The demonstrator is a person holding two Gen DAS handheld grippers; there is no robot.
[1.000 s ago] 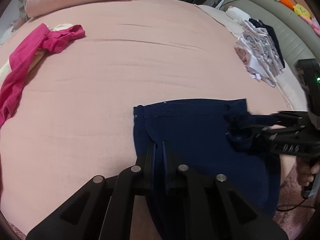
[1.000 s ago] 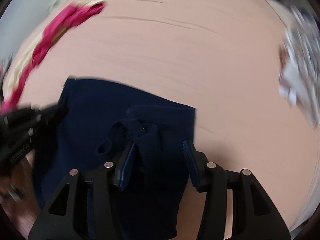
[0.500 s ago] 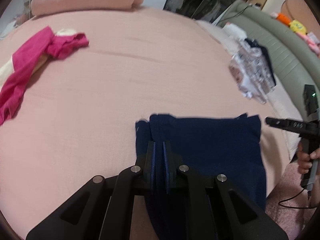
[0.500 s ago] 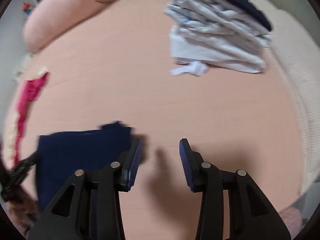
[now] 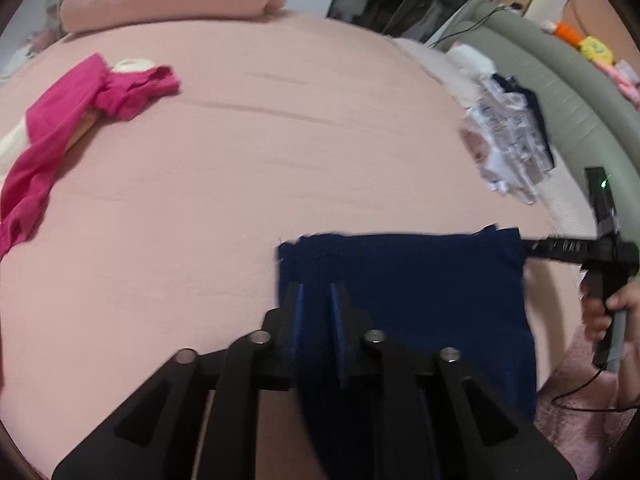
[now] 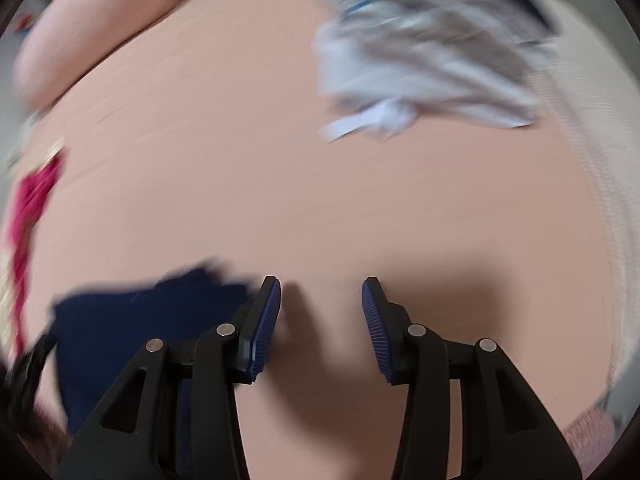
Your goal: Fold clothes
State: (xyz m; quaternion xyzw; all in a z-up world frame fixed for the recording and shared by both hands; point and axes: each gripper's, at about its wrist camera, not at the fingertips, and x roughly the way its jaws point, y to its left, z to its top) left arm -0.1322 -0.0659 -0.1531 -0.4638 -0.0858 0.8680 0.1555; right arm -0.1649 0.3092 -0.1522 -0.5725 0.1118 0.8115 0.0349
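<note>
navy garment (image 5: pixel 400 292): lower part hidden behind the left gripper (image 5: pixel 316 300) at bottom centre; cut off at the bottom edge.
pink garment (image 5: pixel 60 136): cut off at the left edge.
folded pile (image 6: pixel 420 40): motion-blurred in the right wrist view, upper right; pattern unreadable.
hand (image 5: pixel 604 312): partly cut off at the right edge.
</note>
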